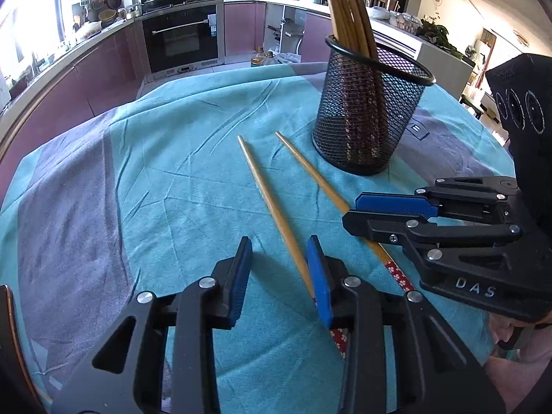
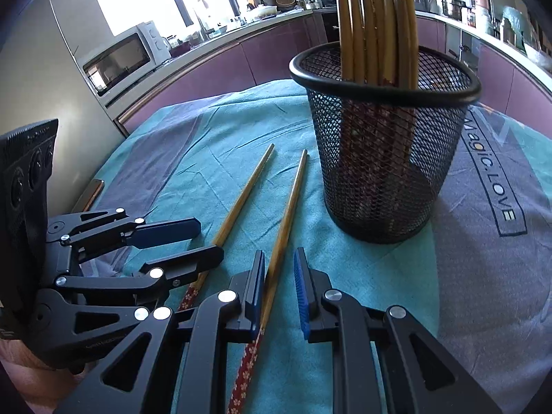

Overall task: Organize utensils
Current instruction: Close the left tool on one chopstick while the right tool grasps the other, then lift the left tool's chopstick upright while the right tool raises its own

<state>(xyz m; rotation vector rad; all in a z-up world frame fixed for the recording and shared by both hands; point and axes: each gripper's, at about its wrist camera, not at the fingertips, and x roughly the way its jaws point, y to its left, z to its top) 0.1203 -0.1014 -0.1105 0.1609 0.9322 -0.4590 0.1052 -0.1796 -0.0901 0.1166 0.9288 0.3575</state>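
Two loose bamboo chopsticks with red floral-patterned handles lie side by side on the teal-and-grey cloth (image 1: 172, 179), tips pointing toward the black wire-mesh cylindrical holder (image 1: 369, 117). Left chopstick (image 1: 276, 214) runs between the left gripper (image 1: 279, 269) fingers, close along the right pad; jaws are wide apart, gripping nothing. Right chopstick (image 1: 310, 172) passes under the right gripper (image 1: 376, 207), seen side-on here. In the right wrist view the right gripper (image 2: 279, 296) straddles that chopstick (image 2: 286, 214), jaws parted, stick close to the left pad (image 2: 257, 296), contact unclear. Holder (image 2: 383, 158) stands upright near the sticks' tips, holding a bundle of bamboo chopsticks (image 2: 376, 24) upright. Bare cloth stretches left of the sticks. Left gripper (image 2: 165, 241) sits just beside. Table edge curves off behind the holder. Kitchen behind: mauve cabinets (image 1: 238, 27), built-in oven (image 1: 181, 36), microwave (image 2: 120, 58).
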